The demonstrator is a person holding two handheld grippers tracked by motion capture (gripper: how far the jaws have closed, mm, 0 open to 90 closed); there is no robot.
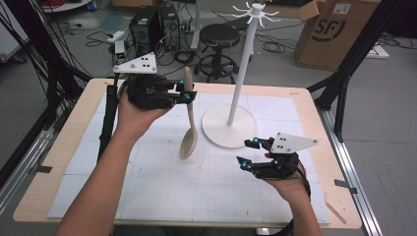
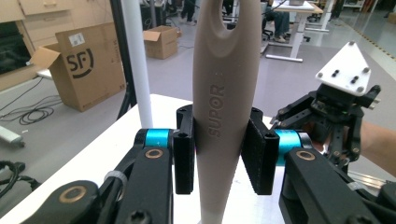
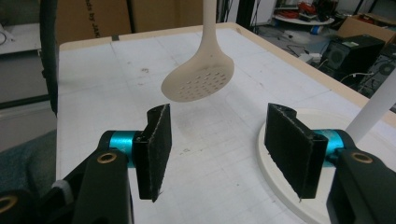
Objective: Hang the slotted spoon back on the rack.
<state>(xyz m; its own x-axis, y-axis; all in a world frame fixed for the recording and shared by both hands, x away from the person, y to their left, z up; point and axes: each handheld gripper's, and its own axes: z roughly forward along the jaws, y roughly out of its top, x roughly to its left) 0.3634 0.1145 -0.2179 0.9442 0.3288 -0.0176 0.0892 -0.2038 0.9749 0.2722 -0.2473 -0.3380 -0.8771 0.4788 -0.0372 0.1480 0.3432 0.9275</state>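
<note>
- The left tongs are clamped on the handle of a beige slotted spoon, which hangs bowl-down from them, clear of the worktop.
- Just right of those tongs stands a white hanging rack, its hooks above the spoon's top end.
- The right tongs hover low, jaws apart and empty, below and right of the spoon's bowl.
- Judged step: carrying the spoon to hang it. Next calls for raising the handle's hole onto a hook.

Wood-edged table w/ white grid mat, white rack stand on mat.
</note>
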